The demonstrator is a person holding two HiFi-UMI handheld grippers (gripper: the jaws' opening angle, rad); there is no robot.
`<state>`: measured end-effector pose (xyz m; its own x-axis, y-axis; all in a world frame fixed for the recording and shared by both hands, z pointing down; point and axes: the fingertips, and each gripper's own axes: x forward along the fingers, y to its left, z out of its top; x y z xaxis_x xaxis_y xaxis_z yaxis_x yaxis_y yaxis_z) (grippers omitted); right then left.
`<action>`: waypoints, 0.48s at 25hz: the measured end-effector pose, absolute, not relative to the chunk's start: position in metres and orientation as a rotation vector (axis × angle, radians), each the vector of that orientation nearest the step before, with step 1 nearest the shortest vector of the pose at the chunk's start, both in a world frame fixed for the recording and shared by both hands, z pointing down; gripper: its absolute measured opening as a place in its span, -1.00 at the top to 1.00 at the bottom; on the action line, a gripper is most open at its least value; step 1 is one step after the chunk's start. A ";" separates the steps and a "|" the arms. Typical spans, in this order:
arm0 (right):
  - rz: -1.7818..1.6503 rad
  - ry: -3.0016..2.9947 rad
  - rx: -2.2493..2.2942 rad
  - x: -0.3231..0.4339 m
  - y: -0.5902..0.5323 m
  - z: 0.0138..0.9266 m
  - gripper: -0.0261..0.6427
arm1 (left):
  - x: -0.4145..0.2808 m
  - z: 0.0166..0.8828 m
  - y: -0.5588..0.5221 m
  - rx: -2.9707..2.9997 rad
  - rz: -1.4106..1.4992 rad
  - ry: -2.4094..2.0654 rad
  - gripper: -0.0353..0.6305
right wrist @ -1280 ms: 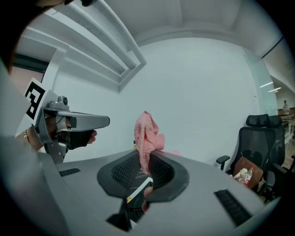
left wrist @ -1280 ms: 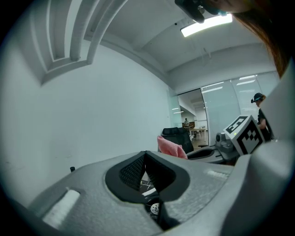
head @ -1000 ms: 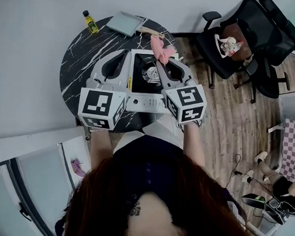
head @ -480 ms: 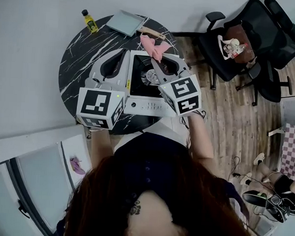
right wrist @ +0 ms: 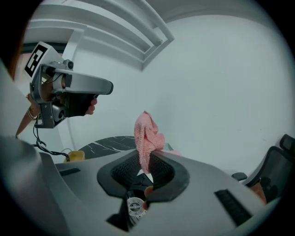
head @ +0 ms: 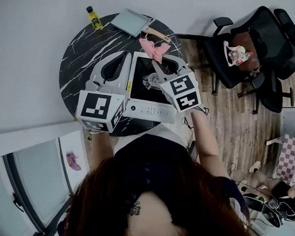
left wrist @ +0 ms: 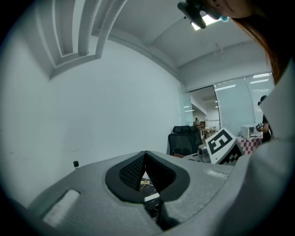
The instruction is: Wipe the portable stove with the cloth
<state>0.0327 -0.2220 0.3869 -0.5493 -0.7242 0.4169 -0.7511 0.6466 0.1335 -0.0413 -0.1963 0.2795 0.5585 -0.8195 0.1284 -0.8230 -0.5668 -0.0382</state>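
We judge the wipe about to start: the pink cloth [head: 152, 48], clamped in the right tongs [right wrist: 145, 159], hangs over the far edge of the portable stove [head: 148, 110] and must next be lowered onto it, while the left tongs [left wrist: 145, 154], closed and empty, hover above the stove's left edge on the marbled surface [head: 82, 51].

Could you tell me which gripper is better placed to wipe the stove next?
The right. The right gripper is shut on the pink cloth and sits above the portable stove. The left gripper is shut on nothing, beside the stove's left edge.
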 end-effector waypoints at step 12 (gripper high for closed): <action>0.001 -2.351 0.949 0.030 -0.254 0.431 0.73 | -0.042 0.301 -0.206 2.703 0.251 -1.452 0.86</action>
<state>0.0301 -0.2537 0.4310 -0.5664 -0.6318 0.5292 -0.6324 0.7449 0.2125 -0.0416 -0.2058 0.3012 0.5424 -0.8223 0.1723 -0.8325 -0.5536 -0.0218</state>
